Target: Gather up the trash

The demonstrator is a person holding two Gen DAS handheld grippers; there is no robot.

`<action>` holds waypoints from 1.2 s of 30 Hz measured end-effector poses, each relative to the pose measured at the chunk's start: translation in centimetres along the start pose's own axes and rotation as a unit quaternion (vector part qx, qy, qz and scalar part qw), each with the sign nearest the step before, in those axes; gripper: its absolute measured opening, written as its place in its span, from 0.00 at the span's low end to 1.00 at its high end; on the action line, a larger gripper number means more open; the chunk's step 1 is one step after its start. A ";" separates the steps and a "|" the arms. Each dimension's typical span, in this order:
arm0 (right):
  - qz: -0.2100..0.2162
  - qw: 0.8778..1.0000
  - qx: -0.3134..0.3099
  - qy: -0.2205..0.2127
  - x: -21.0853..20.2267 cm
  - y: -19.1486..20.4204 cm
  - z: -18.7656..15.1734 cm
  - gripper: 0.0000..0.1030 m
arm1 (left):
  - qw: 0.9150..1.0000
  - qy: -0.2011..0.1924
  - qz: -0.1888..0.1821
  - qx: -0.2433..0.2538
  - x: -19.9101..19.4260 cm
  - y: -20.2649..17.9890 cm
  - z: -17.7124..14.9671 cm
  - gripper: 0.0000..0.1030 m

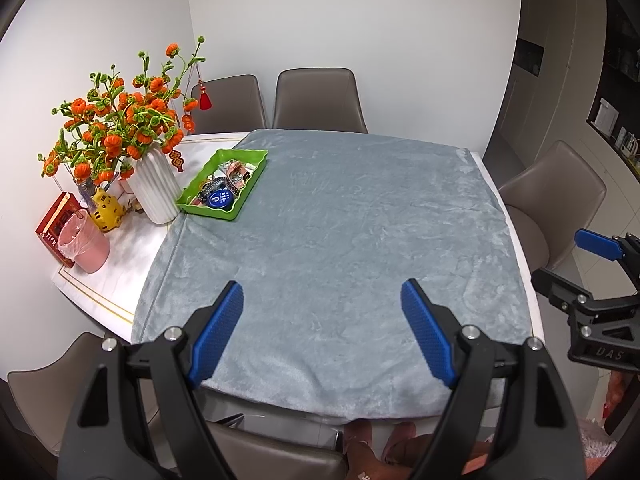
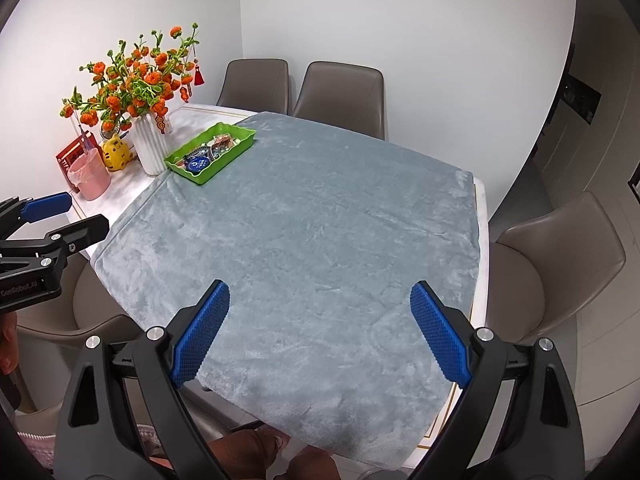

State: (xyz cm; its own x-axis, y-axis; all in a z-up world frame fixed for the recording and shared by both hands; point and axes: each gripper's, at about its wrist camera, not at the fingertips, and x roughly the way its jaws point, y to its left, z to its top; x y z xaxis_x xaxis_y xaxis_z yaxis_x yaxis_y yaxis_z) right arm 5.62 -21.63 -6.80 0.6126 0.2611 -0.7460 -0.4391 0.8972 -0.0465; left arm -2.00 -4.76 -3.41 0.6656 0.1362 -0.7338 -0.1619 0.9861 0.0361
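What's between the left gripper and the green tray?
Only bare grey plush cloth lies between the left gripper and the green plastic tray, seen in the left wrist view.

This is a home dining room. A marble-topped table (image 1: 100,300) with a gold border line is partly covered by a grey plush cloth (image 1: 340,240), and padded taupe chairs (image 1: 320,100) stand around it against plain white walls. At one corner sit household ornaments: a white ribbed vase (image 1: 154,188) of orange knitted flowers, a yellow cat figure (image 1: 106,210), a pink bin (image 1: 84,246) lined with plastic and a green tray (image 1: 256,178) of what look like wrappers. Dark shelving (image 1: 618,120) lines one side.
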 end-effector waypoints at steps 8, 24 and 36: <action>-0.004 1.000 0.003 -0.003 0.0 -0.1 0.3 0.86 | 1.000 -0.003 0.000 0.003 0.0 0.0 0.2 0.79; 0.001 1.000 0.003 -0.005 0.2 0.1 0.8 0.86 | 1.000 -0.003 -0.003 0.002 0.2 0.0 0.4 0.79; -0.003 1.000 -0.007 -0.016 0.0 0.5 0.9 0.86 | 1.000 -0.008 -0.017 -0.016 0.6 0.7 0.4 0.79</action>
State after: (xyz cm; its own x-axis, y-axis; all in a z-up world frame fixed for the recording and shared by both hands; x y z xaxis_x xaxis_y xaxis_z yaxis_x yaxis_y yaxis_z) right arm 5.98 -20.85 -6.27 0.6358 0.2679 -0.7239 -0.4448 0.8936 -0.0599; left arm -1.47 -3.91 -3.52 0.6828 0.1049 -0.7230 -0.1617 0.9868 -0.0096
